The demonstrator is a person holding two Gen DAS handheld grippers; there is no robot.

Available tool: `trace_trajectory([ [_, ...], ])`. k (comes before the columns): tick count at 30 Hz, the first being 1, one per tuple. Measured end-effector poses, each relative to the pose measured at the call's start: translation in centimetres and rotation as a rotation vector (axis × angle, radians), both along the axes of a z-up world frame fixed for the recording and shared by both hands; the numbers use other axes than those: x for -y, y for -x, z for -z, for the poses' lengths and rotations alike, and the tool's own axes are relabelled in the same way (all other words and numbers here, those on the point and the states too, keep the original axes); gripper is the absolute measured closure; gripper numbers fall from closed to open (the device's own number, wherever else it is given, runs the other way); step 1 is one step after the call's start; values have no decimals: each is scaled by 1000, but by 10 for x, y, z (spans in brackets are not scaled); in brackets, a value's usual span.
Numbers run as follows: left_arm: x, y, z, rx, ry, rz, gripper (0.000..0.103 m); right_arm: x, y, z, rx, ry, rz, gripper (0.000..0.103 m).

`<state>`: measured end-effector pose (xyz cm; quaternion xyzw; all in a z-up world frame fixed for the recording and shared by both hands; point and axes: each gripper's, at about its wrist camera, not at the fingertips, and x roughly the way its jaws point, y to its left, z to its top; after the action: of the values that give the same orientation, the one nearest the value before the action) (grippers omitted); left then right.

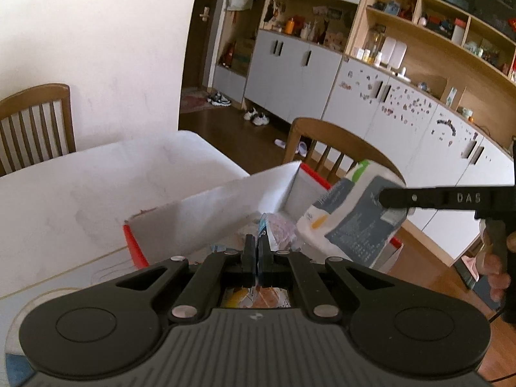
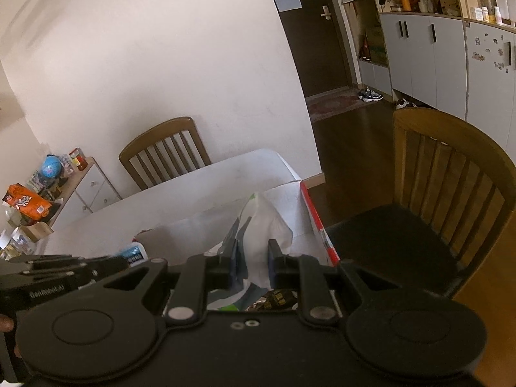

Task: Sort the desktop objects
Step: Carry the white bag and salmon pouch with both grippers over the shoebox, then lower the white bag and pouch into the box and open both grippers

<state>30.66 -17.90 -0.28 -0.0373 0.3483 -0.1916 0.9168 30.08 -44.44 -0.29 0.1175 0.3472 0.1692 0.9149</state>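
Observation:
A white cardboard box point(image 1: 222, 206) with red edges point(image 2: 312, 217) stands open on the white table point(image 1: 96, 193). My left gripper point(image 1: 257, 248) is shut on a thin sachet point(image 1: 263, 227) with a blue and white label point(image 2: 133, 254), held just above the box's near side. My right gripper point(image 2: 253, 261) is shut on a soft white pack point(image 2: 267, 225) printed in green and grey-blue point(image 1: 358, 222), which hangs over the box's right end. In the left wrist view the right gripper point(image 1: 387, 203) reaches in from the right, a hand behind it. A pinkish bag point(image 1: 285, 229) lies inside the box.
One wooden chair point(image 1: 338, 148) stands right behind the box, its dark seat point(image 2: 396, 242) beside the box's red edge. Another chair point(image 2: 164, 151) is against the wall past the table. A low cabinet point(image 2: 87, 187) with clutter stands at the left. Grey cupboards point(image 1: 403, 113) line the far wall.

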Motion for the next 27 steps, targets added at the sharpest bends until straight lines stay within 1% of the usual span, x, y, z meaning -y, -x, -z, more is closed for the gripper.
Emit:
trace_trajectory([
  [7, 13, -7, 15, -29, -21, 12, 103, -7, -13, 10, -15, 11, -20, 85],
  [15, 17, -7, 28, -50, -48, 21, 103, -22, -33, 15, -3, 38, -43, 85],
  [22, 20, -6, 35, -62, -66, 15, 103, -43, -53, 23, 8, 82, -80, 85],
  [27, 22, -10, 37, -76, -72, 12, 103, -51, -61, 33, -9, 84, -93, 85],
])
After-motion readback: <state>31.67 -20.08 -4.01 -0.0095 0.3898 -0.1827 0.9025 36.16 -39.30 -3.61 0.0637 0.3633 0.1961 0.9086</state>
